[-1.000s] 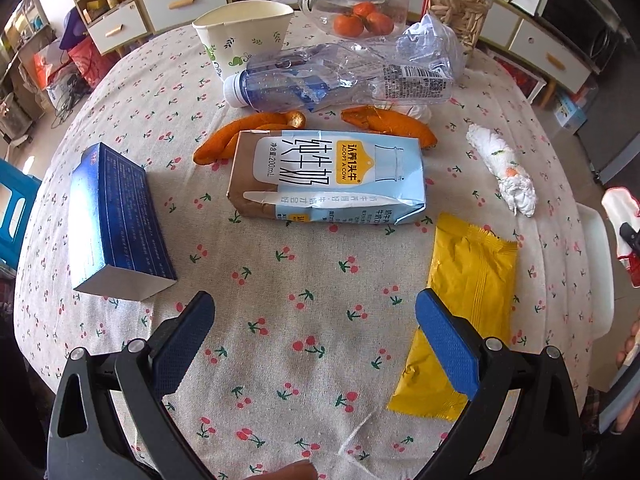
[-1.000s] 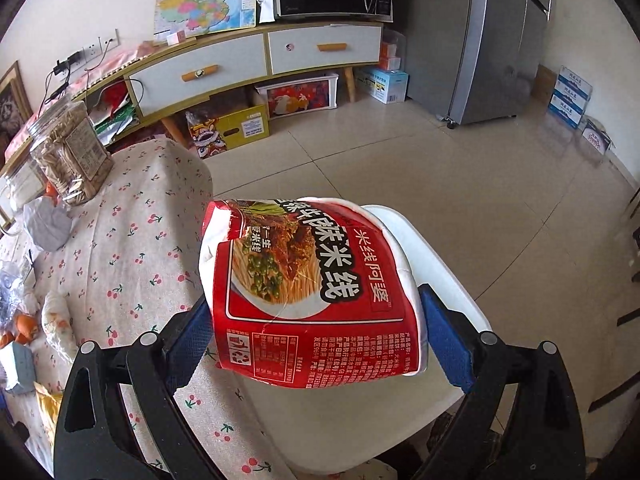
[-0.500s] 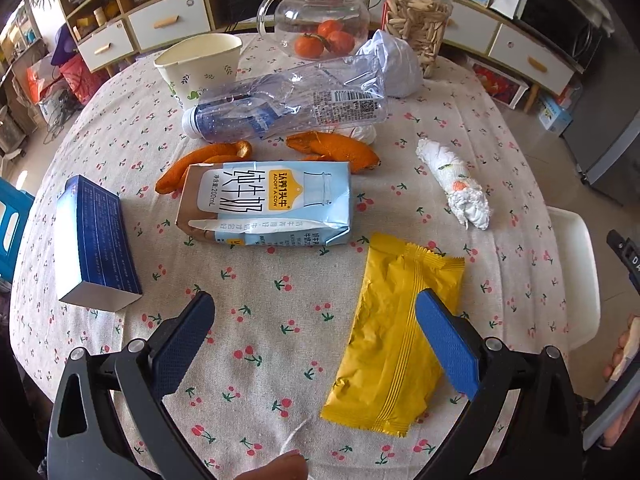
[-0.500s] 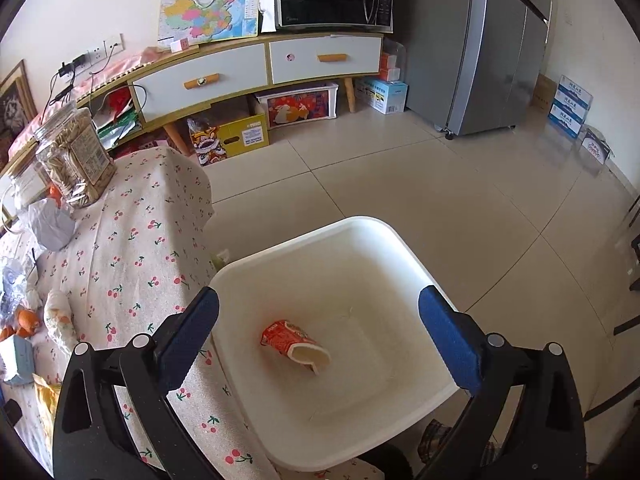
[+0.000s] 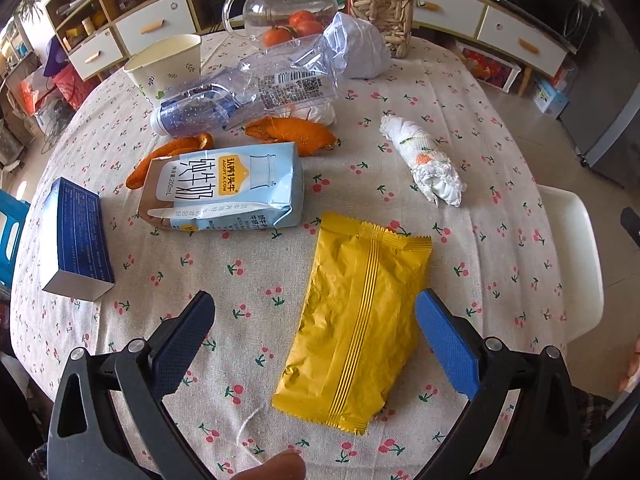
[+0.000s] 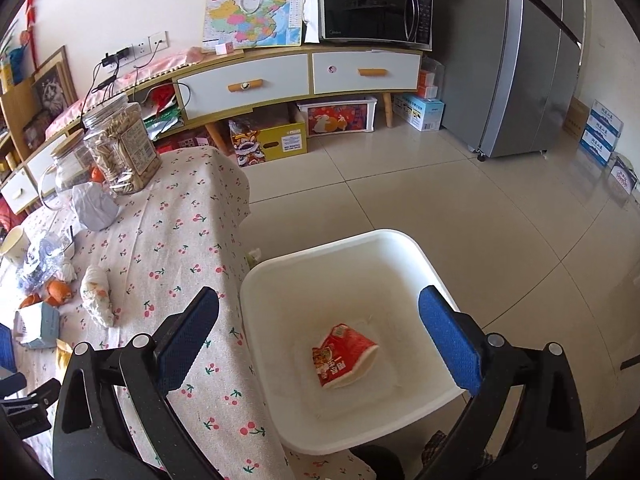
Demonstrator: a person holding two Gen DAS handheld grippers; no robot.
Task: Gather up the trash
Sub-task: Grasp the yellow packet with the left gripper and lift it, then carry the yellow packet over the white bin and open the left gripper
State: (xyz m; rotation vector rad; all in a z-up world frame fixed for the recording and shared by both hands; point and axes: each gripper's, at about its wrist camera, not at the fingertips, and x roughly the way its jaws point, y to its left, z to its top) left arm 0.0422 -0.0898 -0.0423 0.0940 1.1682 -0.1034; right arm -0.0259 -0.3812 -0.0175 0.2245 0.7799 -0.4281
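Overhead, both tongs, left (image 5: 314, 318) and right (image 6: 318, 312), gape empty above the cherry-print tablecloth (image 5: 240, 280) and tiled floor (image 6: 440, 200)

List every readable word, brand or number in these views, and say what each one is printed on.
"认养1头牛", "ADOPT A COW": yellow badge on the milk carton.
"纯牛奶", "净含量:200mL": same carton's front.
Plastic bottle: barcode label, too small to read.
Red noodle cup in the white bin: print too blurred.
Blue box, microwave badge, seed jar label: unreadable.
Yellow wrapper: no text showing.
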